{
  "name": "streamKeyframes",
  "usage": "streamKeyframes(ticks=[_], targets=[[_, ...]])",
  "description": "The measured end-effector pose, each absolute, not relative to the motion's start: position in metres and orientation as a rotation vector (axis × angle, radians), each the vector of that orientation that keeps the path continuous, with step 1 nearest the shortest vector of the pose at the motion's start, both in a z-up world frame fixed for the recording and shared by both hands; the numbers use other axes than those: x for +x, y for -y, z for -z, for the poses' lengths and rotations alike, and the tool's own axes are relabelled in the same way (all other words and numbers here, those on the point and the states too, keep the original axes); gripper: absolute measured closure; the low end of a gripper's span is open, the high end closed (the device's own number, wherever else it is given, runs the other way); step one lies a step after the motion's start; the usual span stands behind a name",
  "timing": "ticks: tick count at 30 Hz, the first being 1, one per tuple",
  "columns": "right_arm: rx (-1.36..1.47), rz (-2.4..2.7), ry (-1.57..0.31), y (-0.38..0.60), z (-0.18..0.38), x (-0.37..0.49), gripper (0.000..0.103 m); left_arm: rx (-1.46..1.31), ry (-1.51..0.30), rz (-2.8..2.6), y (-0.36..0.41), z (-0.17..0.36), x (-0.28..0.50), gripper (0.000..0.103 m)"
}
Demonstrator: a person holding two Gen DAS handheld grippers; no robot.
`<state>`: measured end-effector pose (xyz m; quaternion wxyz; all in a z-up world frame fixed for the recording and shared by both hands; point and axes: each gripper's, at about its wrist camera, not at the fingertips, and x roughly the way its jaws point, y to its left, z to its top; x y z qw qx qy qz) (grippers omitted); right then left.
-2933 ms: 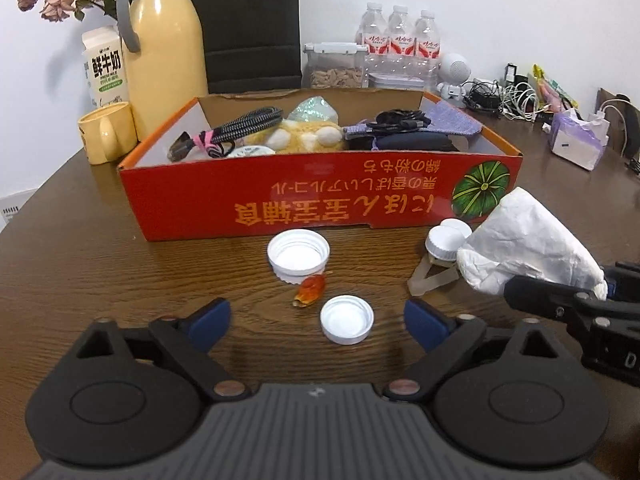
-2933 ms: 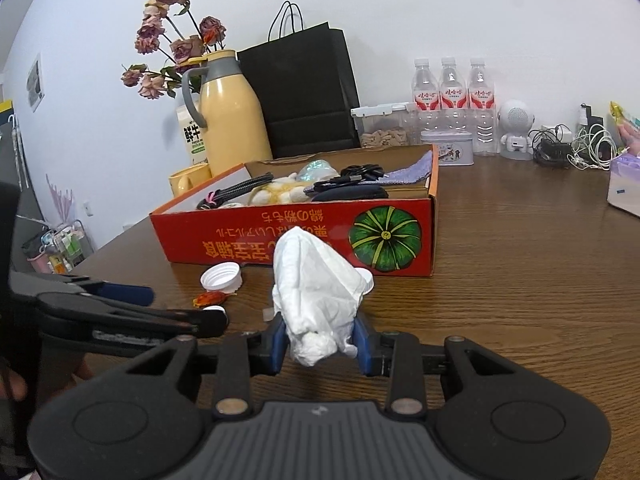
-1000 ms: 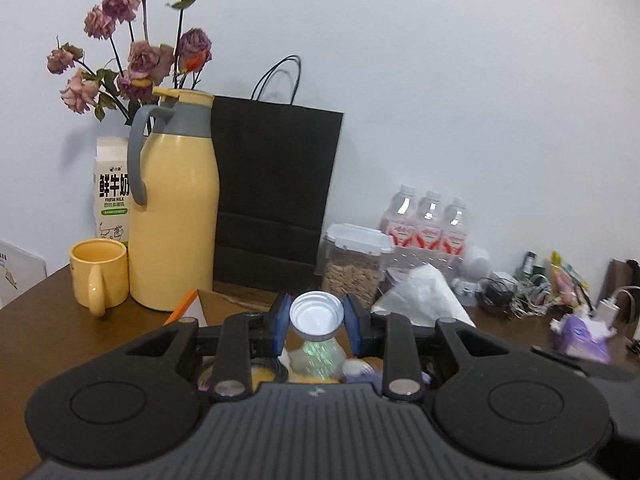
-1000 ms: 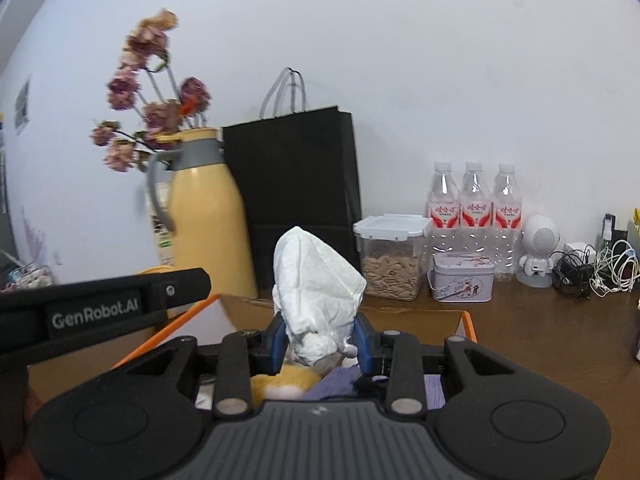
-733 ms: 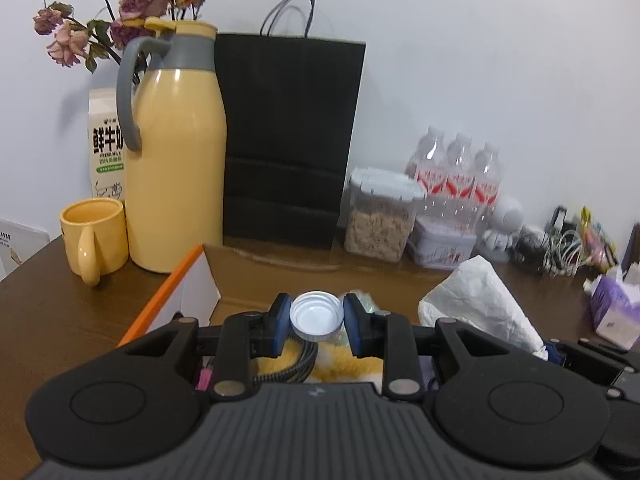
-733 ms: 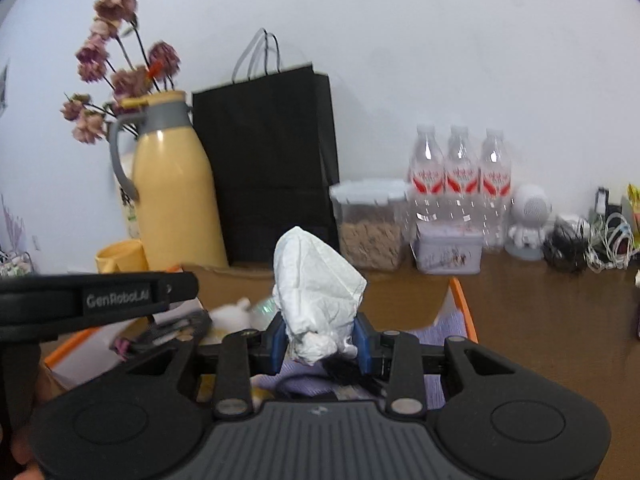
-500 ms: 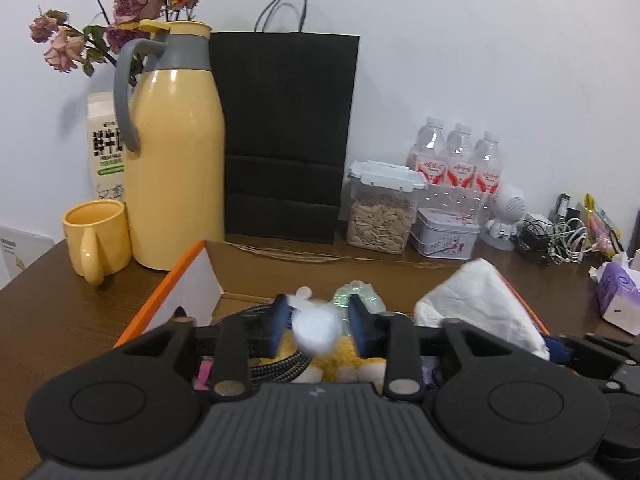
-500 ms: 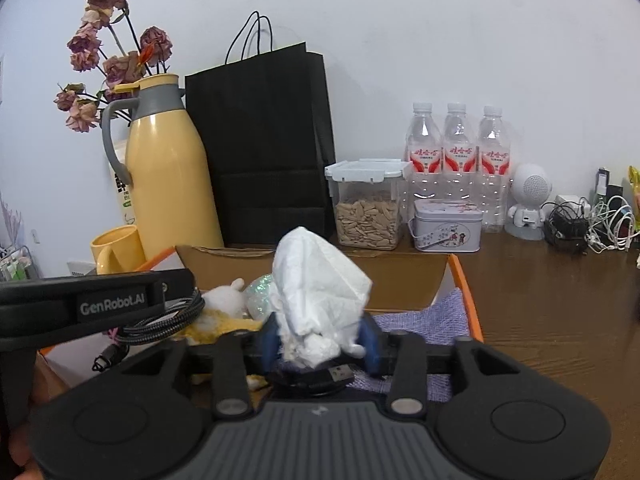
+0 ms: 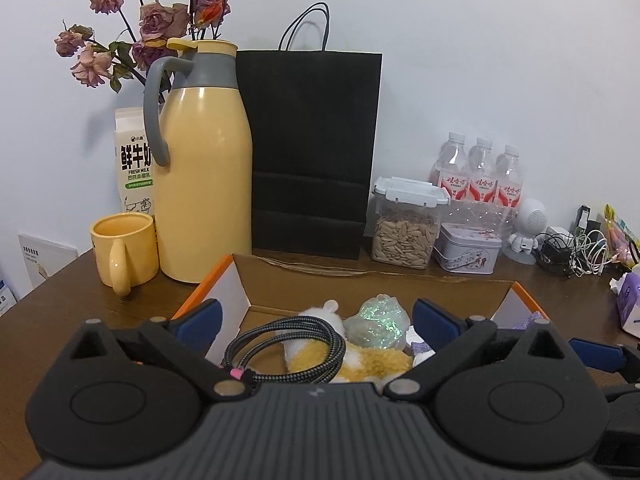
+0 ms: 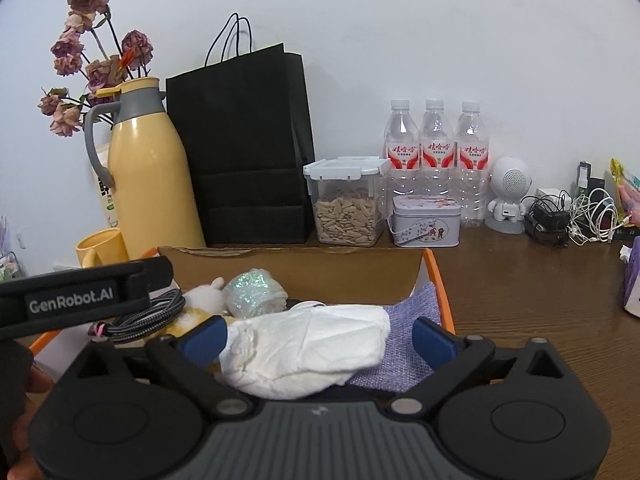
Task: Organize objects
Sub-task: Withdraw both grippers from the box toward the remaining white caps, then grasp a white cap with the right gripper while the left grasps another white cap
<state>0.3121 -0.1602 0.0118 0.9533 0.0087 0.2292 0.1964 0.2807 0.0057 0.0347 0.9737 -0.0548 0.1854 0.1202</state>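
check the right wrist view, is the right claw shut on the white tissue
No, the right claw stands wide open, and the crumpled white tissue lies loose between its blue fingers over the box.

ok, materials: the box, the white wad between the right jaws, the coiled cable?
Box: corrugated cardboard, matte brown inside, orange rim.
White wad: looks like crumpled tissue or thin paper, soft creases, matte.
Cable: woven braid sleeve, grey-black fleck; core unseen.
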Motion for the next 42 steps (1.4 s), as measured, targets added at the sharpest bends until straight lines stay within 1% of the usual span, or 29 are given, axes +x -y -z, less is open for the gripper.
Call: streamKeyframes(ticks=[9,13,21,28,36,37,39,41,42], targets=[[0.008,-0.405,-0.454,0.167,-0.016,0.302,0.004,-0.109,-0.347,-0.231,-0.008,-0.039,0.261,0.000],[-0.024,-0.415,-0.446,0.170,-0.018,0.290,0.000,-0.108,-0.333,-0.222,-0.009,-0.038,0.244,0.000],[-0.107,-0.434,-0.424,0.178,-0.015,0.258,0.000,-0.050,-0.330,-0.169,-0.007,-0.032,0.211,0.000],[-0.160,-0.464,-0.448,0.189,0.001,0.230,0.000,0.024,-0.410,-0.133,-0.003,-0.010,0.191,0.000],[-0.174,-0.500,-0.486,0.198,0.014,0.207,0.000,0.040,-0.496,-0.114,-0.008,0.009,0.176,0.000],[-0.175,-0.502,-0.488,0.197,0.016,0.205,0.001,0.040,-0.511,-0.115,-0.009,0.012,0.177,0.000],[-0.179,-0.514,-0.495,0.196,0.017,0.205,0.008,0.033,-0.537,-0.112,-0.010,0.015,0.179,0.000],[-0.177,-0.533,-0.502,0.194,0.019,0.204,0.022,0.032,-0.547,-0.111,-0.010,0.017,0.179,0.000],[-0.177,-0.545,-0.509,0.193,0.020,0.205,0.026,0.033,-0.547,-0.111,-0.010,0.017,0.179,0.000]])
